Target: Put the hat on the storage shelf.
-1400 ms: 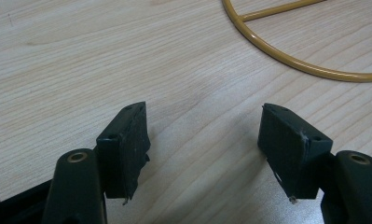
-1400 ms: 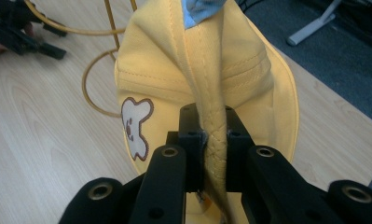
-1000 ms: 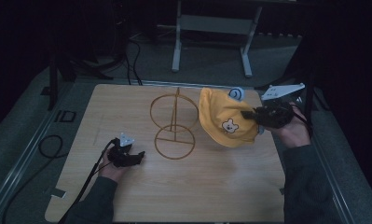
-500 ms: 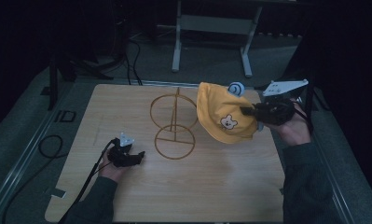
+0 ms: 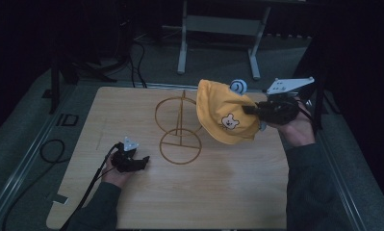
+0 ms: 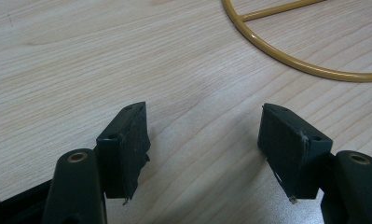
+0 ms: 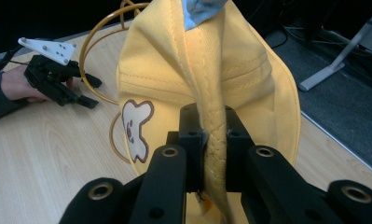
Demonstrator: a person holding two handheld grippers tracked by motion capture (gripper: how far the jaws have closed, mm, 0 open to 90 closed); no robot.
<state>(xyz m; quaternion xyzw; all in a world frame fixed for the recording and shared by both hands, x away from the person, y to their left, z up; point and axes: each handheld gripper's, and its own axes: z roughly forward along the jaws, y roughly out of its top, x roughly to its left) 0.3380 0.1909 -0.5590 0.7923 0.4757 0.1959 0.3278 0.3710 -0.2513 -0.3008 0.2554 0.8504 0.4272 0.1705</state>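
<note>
- Cap (image 5: pixel 226 118): yellow cloth, bear face patch on its side, held up off the bench (image 5: pixel 228 192) near the far right corner; a blue-and-white piece shows at its top.
- Right gripper (image 5: pixel 249 109): jaws clenched on a stitched fold of the cap (image 7: pixel 207 116), cloth pinched flat between them; the hand comes in over the right edge.
- Wire stand (image 5: pixel 179 127): gold, upright post with one ring raised and one ring flat on the bench, just left of the cap, near the bench's middle.
- Left gripper (image 5: pixel 142 160): low on the bench toward the left edge, near the flat ring; jaws released, spread wide with bare wood between them (image 6: pixel 204 154).
</note>
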